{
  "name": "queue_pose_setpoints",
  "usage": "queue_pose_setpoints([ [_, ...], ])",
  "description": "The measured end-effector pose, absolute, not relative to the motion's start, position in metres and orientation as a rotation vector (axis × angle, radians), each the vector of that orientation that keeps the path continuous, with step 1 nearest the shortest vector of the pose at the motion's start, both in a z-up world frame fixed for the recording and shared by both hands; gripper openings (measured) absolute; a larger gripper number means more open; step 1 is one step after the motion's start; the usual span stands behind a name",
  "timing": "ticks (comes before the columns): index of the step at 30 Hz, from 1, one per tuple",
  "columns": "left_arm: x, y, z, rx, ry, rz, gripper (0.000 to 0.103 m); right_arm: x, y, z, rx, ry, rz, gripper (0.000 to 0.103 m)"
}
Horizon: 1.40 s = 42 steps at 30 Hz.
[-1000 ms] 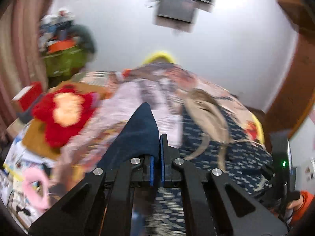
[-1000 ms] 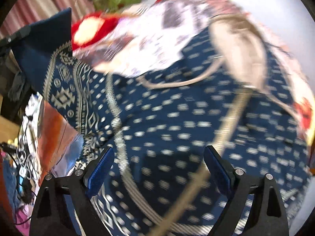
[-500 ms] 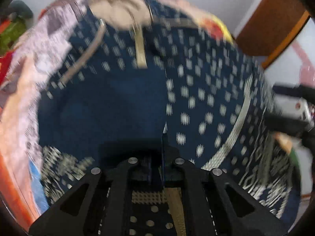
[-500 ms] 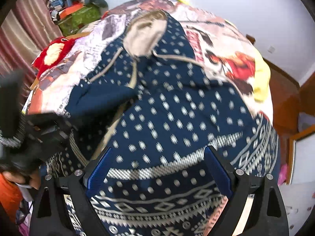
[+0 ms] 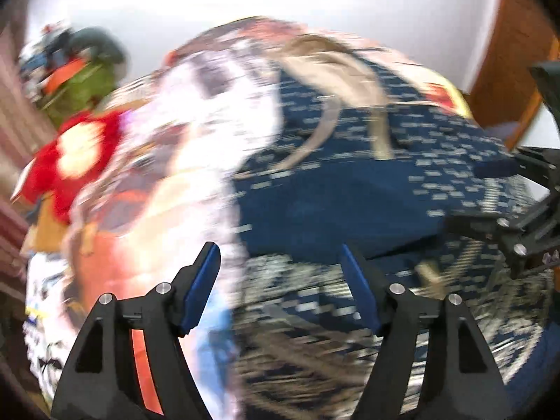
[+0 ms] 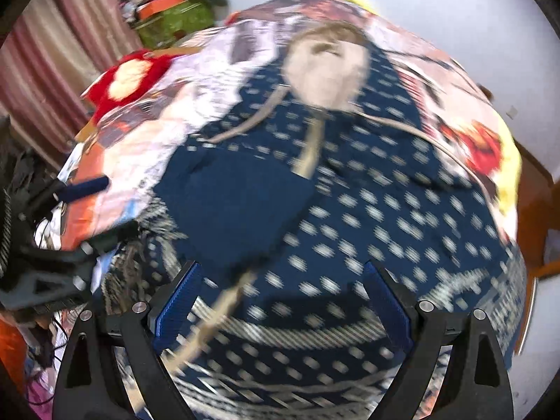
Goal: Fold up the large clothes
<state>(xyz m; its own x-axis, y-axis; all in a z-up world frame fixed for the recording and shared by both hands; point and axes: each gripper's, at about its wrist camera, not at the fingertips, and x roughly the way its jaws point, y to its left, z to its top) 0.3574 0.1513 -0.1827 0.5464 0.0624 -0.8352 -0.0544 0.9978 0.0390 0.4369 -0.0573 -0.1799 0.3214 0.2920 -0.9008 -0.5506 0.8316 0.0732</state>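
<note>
A bed covered by a colourful printed bedsheet fills most of both views, and on it lies a large navy-blue garment with small white dashes, patterned white borders and a beige-lined neck opening, spread across the middle and right of the bed, its neck at the far end and its bordered hem at the near end. A plain dark-blue flap of the same garment lies folded over its left part, on top of the dotted cloth. At the far left of the bed sits a red and cream plush toy, apart from the garment, and beyond it against the white wall stands a green bundle with an orange item on top. The left hand-held gripper hovers over the near left edge of the garment with its blue-padded fingers spread wide and nothing between them. The right hand-held gripper hangs above the near border of the garment, its fingers likewise wide apart and empty. Both views are motion-blurred.
</note>
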Motion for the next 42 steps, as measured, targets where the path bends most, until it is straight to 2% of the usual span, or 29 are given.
queue_pose_setpoints([
  [6, 0.339, 0.222, -0.231, -0.110, 1.099, 0.156, 0.070, 0.434, 0.031, -0.209, -0.410, 1.135, 0.657, 0.092],
  [11, 0.330, 0.239, -0.274, -0.193, 1.181, 0.124, 0.070, 0.436, 0.090, -0.251, -0.522, 1.176, 0.682, 0.091],
  [14, 0.332, 0.235, -0.289, -0.202, 1.190, 0.093, 0.070, 0.438, 0.120, -0.273, -0.593, 1.150, 0.675, 0.086],
  [17, 0.337, 0.226, -0.294, -0.195, 1.178, 0.056, 0.071, 0.441, 0.137, -0.291, -0.661, 1.129, 0.666, 0.074],
  [20, 0.343, 0.213, -0.299, -0.171, 1.178, 0.034, 0.076, 0.444, 0.139, -0.297, -0.646, 1.105, 0.661, 0.063],
  [22, 0.347, 0.205, -0.301, -0.146, 1.173, 0.020, 0.081, 0.445, 0.136, -0.294, -0.622, 1.095, 0.671, 0.041],
  [25, 0.353, 0.193, -0.304, -0.083, 1.144, 0.050, 0.082, 0.447, 0.130, -0.290, -0.601, 1.090, 0.671, 0.020],
  [27, 0.356, 0.191, -0.302, -0.080, 1.130, 0.083, 0.082, 0.449, 0.122, -0.285, -0.565, 1.090, 0.666, 0.014],
  [34, 0.368, 0.198, -0.297, -0.135, 1.113, 0.187, 0.081, 0.451, 0.070, -0.236, -0.414, 1.000, 0.619, 0.010],
  [42, 0.359, 0.194, -0.287, -0.103, 1.098, 0.272, 0.081, 0.454, -0.037, -0.179, -0.222, 0.933, 0.504, 0.010],
])
